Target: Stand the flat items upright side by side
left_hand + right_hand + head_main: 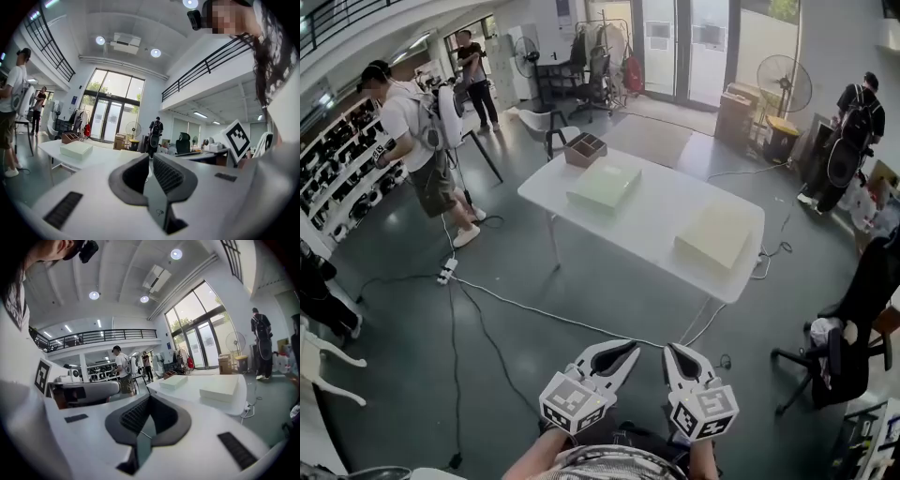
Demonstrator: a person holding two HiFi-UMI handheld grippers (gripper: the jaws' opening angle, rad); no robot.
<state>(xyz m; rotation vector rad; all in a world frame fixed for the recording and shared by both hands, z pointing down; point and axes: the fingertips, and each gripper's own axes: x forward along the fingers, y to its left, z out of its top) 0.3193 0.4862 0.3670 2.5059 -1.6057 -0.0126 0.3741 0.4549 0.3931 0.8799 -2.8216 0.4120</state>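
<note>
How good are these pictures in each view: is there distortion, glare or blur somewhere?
Head view: wide-angle bending at the edges, even soft light, the table is sharp. Left gripper view: strong fisheye with dark corners, the glass doors glare white, the left gripper close up looks slightly soft. Right gripper view: the same fisheye, with a bright window wall.

No words, numbers or brand names are showing legibly in any view. The only printed marks standing out are black-and-white square patterns: one is sitting on the left marker cube (575, 401) of the left gripper (626, 351), another on the right marker cube (705, 411) of the right gripper (675, 352), both at the lower centre of the head view. They are carrying no letters or digits. A tiny emblem (159, 212) at the lower centre of the left gripper view is staying too small to read.
</note>
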